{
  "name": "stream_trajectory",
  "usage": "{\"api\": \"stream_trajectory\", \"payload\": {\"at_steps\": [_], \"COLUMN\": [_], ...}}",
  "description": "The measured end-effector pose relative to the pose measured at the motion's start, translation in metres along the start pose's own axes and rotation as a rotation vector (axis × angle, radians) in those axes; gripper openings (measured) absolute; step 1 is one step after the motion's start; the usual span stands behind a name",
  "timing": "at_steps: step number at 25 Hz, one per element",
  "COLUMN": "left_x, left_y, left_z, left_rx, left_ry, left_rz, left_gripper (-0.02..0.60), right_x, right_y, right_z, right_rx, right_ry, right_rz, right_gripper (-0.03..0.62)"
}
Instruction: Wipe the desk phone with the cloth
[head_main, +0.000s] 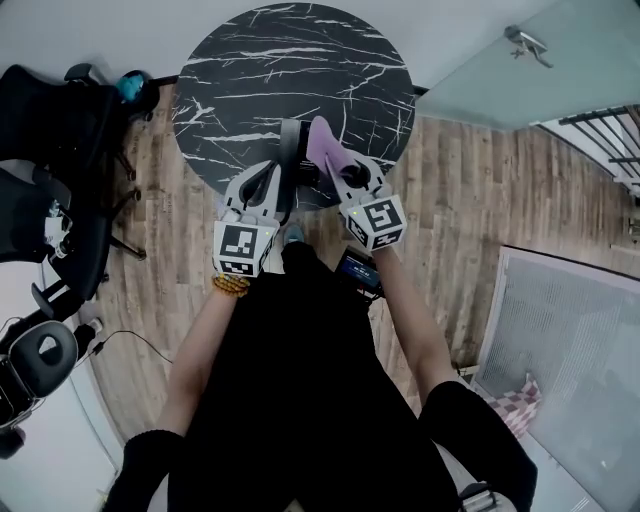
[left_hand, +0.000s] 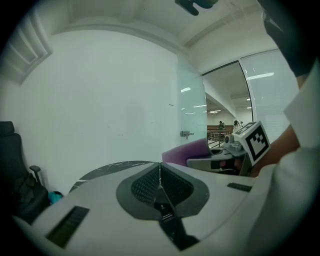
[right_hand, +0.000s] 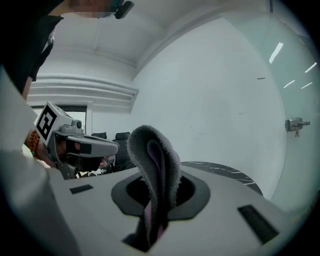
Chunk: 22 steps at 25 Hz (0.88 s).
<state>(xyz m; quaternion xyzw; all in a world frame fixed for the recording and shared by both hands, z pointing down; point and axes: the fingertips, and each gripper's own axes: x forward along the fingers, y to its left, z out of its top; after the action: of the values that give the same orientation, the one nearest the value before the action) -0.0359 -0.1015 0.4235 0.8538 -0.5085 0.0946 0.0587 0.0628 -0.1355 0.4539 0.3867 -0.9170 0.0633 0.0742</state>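
No desk phone shows in any view. In the head view both grippers hover over the near edge of the round black marble table (head_main: 250, 70). My right gripper (head_main: 335, 165) is shut on a purple cloth (head_main: 322, 143); in the right gripper view the cloth (right_hand: 155, 165) stands up folded between the jaws of the right gripper (right_hand: 152, 200). Just left of it, my left gripper (head_main: 289, 135) is shut with nothing in it. In the left gripper view the left gripper (left_hand: 160, 175) has its pads pressed together, and the cloth (left_hand: 187, 151) shows to the right.
Black office chairs (head_main: 50, 150) stand to the left of the table on the wooden floor (head_main: 460, 210). A glass door (head_main: 520, 70) is at the back right and a white mesh panel (head_main: 570, 340) at the right. A small dark device (head_main: 357, 271) sits by the person's waist.
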Motion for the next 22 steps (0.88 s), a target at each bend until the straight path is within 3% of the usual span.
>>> {"api": "stream_trajectory", "payload": {"at_steps": [10,16,22], "left_x": [0.031,0.037,0.041], "left_y": [0.018,0.031,0.048], "left_z": [-0.022,-0.043,-0.050], "left_rx": [0.006,-0.034,-0.047], "left_ry": [-0.008,0.050,0.065], "left_rz": [-0.030,-0.025,0.000], "left_gripper": [0.020,0.020,0.020], "right_x": [0.035,0.057,0.091], "right_y": [-0.014,-0.012,-0.020], "right_z": [-0.006,-0.036,-0.043], "right_rx": [-0.152,-0.237,-0.497], "right_ry": [0.109,0.262,0.330], "right_rz": [0.036,0.043,0.059], "right_gripper": [0.058,0.058,0.058]}}
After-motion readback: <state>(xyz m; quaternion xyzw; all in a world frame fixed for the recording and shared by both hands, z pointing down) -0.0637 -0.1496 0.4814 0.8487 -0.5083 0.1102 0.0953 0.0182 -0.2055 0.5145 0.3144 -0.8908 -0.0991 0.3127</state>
